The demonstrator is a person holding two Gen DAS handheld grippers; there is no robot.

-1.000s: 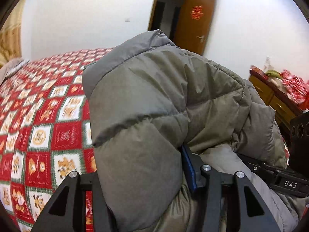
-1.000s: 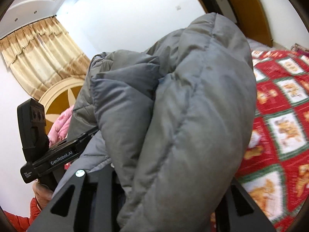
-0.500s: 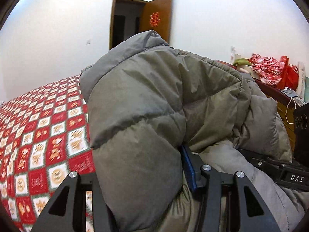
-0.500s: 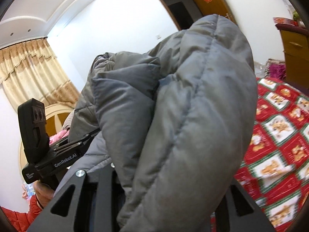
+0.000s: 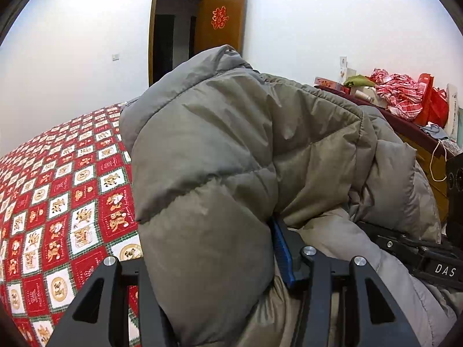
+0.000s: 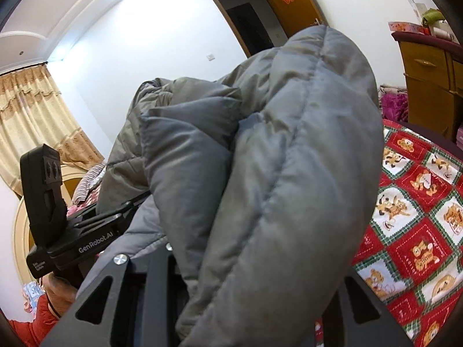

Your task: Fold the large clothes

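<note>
1. Left wrist view: checkered bed (image 5: 66, 202) left of the left claw (image 5: 211, 274); dresser (image 5: 428, 156) right, doorway (image 5: 173, 34) ahead.
2. Both claws clamp the grey jacket (image 5: 231, 159), bunched above the bed; right claw (image 6: 254, 303) likewise.

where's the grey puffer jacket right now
The grey puffer jacket fills the middle of both wrist views, bunched up and held between the left gripper and the right gripper, above the red patterned bedspread.

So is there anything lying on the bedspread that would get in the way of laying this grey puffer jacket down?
Nothing visible: the bedspread beside the puffer jacket looks bare, though the jacket hides the area beneath it.
</note>
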